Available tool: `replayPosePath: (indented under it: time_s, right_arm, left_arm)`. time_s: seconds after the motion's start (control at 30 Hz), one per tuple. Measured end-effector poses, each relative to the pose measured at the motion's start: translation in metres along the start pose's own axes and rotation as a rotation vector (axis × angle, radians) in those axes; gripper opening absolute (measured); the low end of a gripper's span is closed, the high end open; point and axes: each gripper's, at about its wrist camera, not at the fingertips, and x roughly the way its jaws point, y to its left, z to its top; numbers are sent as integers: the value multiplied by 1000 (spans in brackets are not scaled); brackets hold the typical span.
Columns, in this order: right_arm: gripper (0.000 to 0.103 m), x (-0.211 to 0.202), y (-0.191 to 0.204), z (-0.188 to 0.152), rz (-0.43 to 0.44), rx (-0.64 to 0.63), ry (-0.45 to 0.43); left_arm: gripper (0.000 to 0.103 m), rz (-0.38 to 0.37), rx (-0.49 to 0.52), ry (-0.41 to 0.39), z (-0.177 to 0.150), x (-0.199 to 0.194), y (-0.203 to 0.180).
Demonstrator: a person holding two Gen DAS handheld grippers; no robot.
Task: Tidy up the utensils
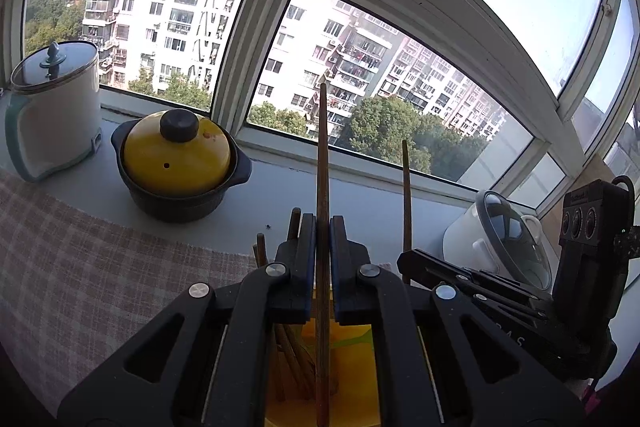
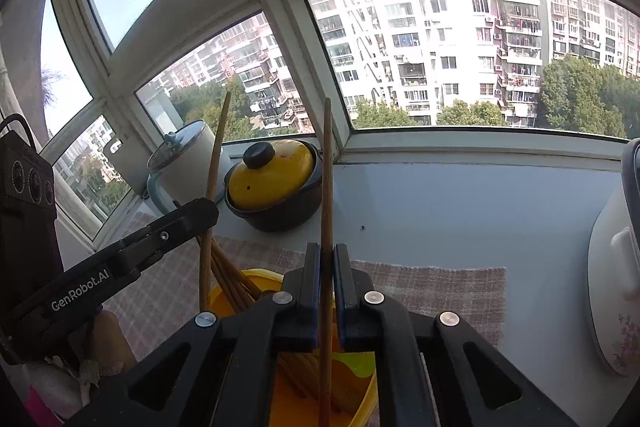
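My left gripper (image 1: 322, 239) is shut on an upright wooden chopstick (image 1: 322, 155), whose lower end reaches into a yellow cup (image 1: 356, 367). Several more chopsticks (image 1: 290, 355) lean inside that cup. In the right wrist view, my right gripper (image 2: 327, 267) is shut on a second upright chopstick (image 2: 327, 179) over the same yellow cup (image 2: 240, 281). Each gripper shows in the other's view: the right gripper (image 1: 405, 261) with its chopstick (image 1: 406, 195), and the left gripper (image 2: 209, 209) with its chopstick (image 2: 215, 163).
The cup stands on a checked cloth (image 1: 80, 267) on a grey window sill (image 2: 460, 211). Behind are a black pot with a yellow lid (image 1: 176, 155), a white glass-lidded cooker (image 1: 52, 107) at the left and a white appliance (image 2: 612, 287) at the right. Window panes close off the back.
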Motion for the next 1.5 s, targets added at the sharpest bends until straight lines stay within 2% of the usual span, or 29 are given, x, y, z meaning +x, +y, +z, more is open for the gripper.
replayPosePath:
  time_s: [0.3,0.43,0.53,0.67,1.07,1.13,1.2,1.4,1.5]
  right_arm:
    - [4,-2,-6,-6,-2,17,19]
    - [11,-3,-3,-7,-12,14,32]
    - [27,-6,0,-10,-23,8,28]
    - [28,-12,2,-15,-29,9,30]
    - [36,-38,13,-35,-77,11,11]
    - [41,-43,16,-39,-89,10,6]
    - [44,-48,19,-42,-103,10,0]
    - [51,-64,33,-53,-146,10,-14]
    - [52,-73,41,-59,-169,10,-20]
  left_arm:
    - [4,-1,12,18,-4,-6,-1]
    - [4,2,11,31,-7,-11,0]
    - [5,3,10,36,-11,-16,2]
    - [10,11,23,38,-15,-24,2]
    - [10,18,68,30,-29,-58,1]
    - [13,16,78,31,-32,-64,1]
    - [26,14,89,30,-35,-70,0]
    - [28,9,124,35,-46,-92,0]
    - [39,6,141,24,-49,-106,0]
